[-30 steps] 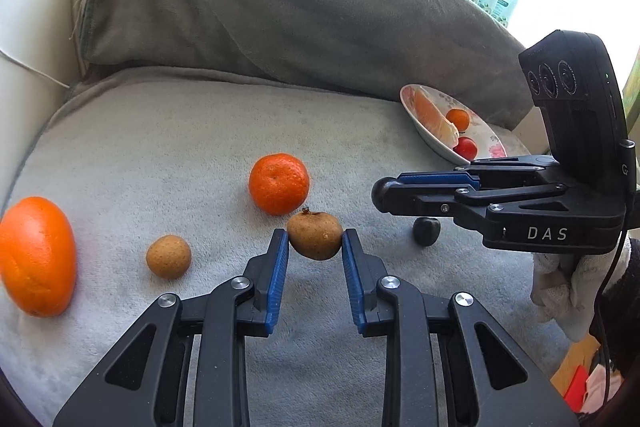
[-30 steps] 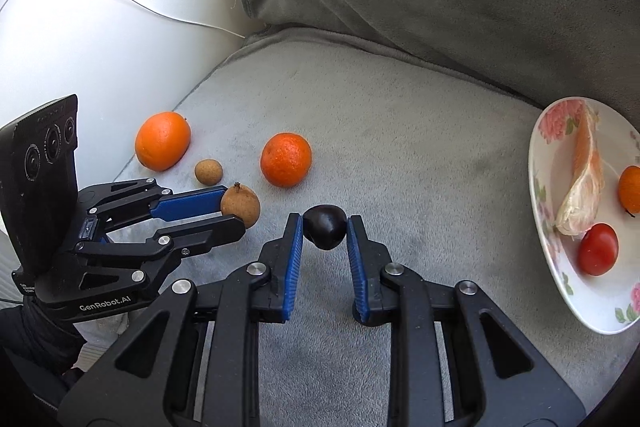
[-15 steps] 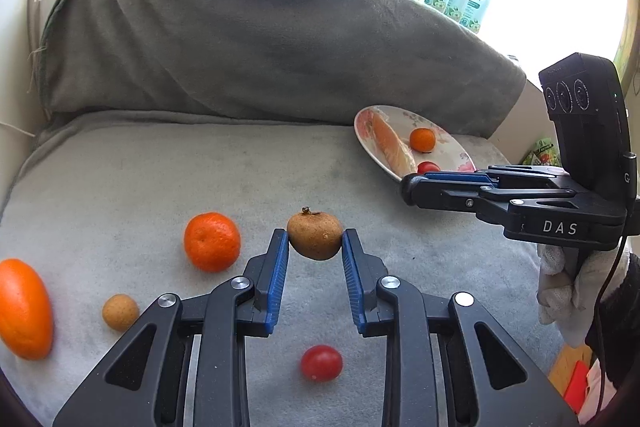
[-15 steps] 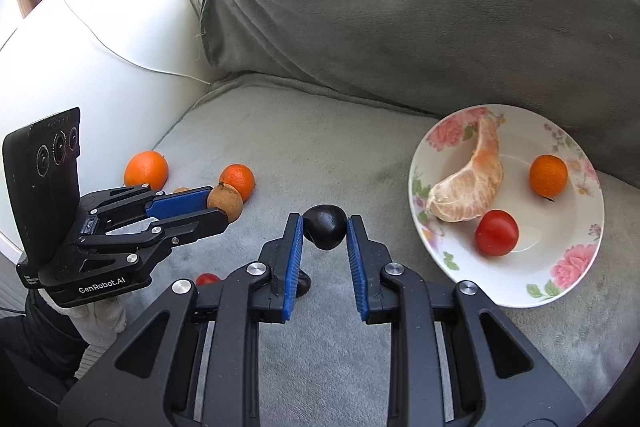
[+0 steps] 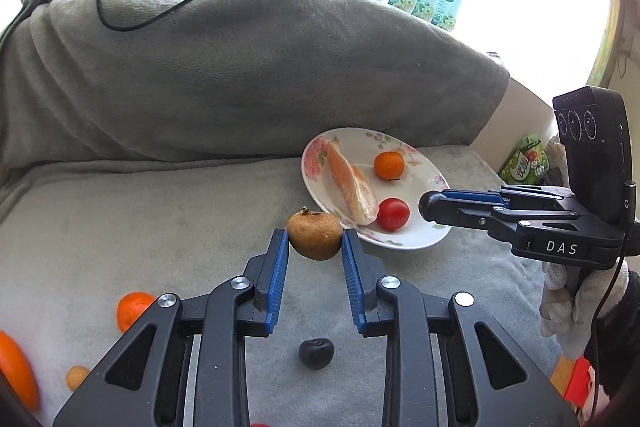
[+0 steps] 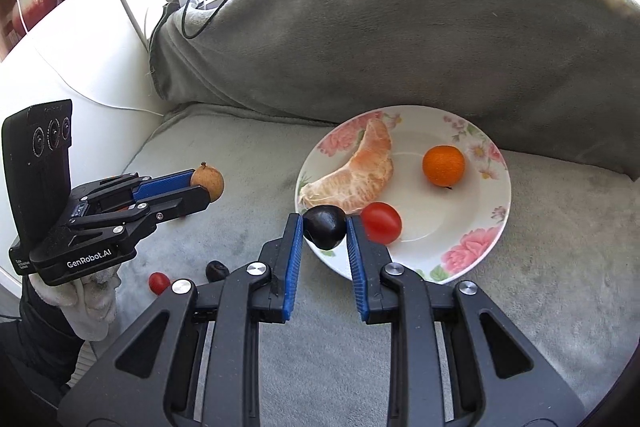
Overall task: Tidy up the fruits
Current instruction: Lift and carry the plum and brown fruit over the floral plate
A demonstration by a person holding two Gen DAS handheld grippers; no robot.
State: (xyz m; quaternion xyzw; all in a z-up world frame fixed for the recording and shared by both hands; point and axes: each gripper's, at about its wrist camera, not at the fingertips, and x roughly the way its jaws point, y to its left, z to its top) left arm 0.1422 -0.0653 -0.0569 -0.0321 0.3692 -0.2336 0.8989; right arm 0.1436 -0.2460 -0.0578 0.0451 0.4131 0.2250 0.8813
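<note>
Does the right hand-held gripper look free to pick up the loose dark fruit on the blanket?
Probably not yet: the right hand-held gripper is already shut on another dark fruit; the loose dark fruit lies unobstructed.

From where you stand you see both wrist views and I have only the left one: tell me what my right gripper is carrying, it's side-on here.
Observer: The right gripper is shut on a dark round fruit, pinched between its blue pads.
Operator: Say where that fruit hangs over the plate.
Observer: In the right wrist view it overlaps the plate's near-left rim, in front of the peeled citrus segment and beside the red tomato.
Operator: Report anything loose that my own fingers hide.
Observer: A second small red tomato lies on the grey blanket next to the loose dark fruit.
</note>
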